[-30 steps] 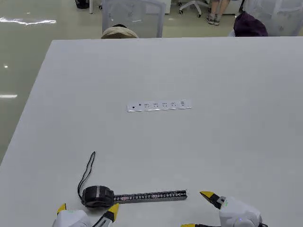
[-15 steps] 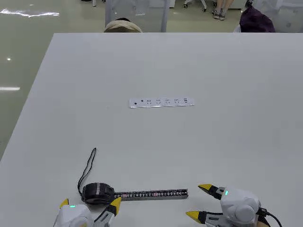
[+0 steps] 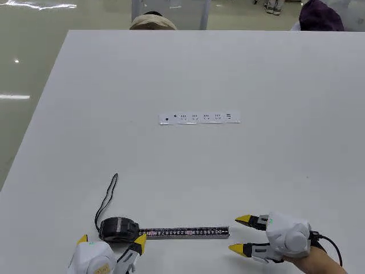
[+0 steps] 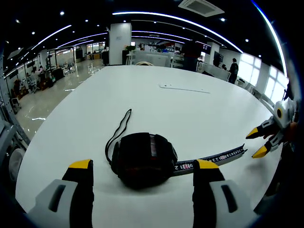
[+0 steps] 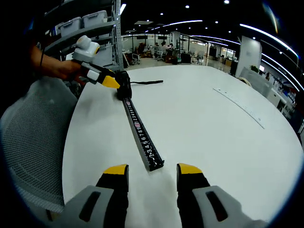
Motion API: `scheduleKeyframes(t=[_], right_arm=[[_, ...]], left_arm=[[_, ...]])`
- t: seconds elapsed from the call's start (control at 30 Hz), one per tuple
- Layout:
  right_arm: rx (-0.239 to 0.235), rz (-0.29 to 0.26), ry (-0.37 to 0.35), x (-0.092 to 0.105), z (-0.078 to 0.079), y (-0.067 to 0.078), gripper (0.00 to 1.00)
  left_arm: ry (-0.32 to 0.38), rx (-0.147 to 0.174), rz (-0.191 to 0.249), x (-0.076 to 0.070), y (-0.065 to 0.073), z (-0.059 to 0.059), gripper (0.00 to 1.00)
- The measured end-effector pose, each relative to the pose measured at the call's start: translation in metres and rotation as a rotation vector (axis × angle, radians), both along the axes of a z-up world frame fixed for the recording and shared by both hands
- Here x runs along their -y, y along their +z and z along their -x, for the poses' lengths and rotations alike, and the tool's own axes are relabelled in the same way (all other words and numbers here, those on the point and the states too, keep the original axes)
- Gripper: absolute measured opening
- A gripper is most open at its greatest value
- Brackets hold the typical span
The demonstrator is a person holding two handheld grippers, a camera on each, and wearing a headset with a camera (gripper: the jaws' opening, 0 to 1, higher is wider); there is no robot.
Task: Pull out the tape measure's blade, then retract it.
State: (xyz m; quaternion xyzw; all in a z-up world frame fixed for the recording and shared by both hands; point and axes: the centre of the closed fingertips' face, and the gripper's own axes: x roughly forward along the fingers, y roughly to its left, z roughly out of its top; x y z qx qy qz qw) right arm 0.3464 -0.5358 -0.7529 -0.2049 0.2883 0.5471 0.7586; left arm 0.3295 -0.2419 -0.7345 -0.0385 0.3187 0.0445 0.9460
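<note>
Left claw (image 3: 112, 241) agape, straddling tape measure (image 3: 118, 229); right claw (image 3: 239, 233) agape just beyond blade (image 3: 185, 232) tip; wide table (image 3: 228, 171) ahead.

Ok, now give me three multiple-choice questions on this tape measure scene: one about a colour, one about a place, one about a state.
1. What colour is the tape measure case? A black; B red; C white.
2. Where does the blade end? A inside the case; B by the jaw tips of the right gripper; C on a chair.
3. How is the right gripper? A open; B shut on the blade; C shut on the case.
Answers: A, the case looks black in each view; B, the blade's tip lies on the table at those jaws; A, its jaws stand apart, clamping nothing.
</note>
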Motion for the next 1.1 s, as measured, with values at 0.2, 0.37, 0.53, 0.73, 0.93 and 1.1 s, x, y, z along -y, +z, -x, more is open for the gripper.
scheduleKeyframes(t=[0.2, 0.37, 0.53, 0.73, 0.93, 1.1], right_arm=[[-0.004, 0.018, 0.085, -0.003, 0.001, -0.007, 0.36], [-0.004, 0.025, 0.114, -0.005, -0.004, -0.012, 0.33], [-0.004, 0.021, 0.142, -0.009, -0.005, -0.014, 0.30], [-0.012, 0.034, 0.187, -0.012, -0.005, -0.020, 0.26], [-0.015, 0.043, 0.227, -0.014, -0.006, -0.027, 0.21], [-0.018, 0.039, 0.252, -0.016, -0.006, -0.027, 0.17]], left_arm=[[0.008, -0.005, -0.011, -0.001, -0.003, -0.001, 0.83], [0.030, -0.005, -0.004, -0.001, -0.005, -0.004, 0.82], [0.060, -0.011, 0.010, -0.005, -0.009, -0.006, 0.80], [0.074, -0.015, 0.014, -0.003, -0.012, -0.008, 0.78], [0.093, -0.020, 0.012, -0.007, -0.016, -0.008, 0.77], [0.101, -0.027, 0.009, -0.008, -0.018, -0.006, 0.75]])
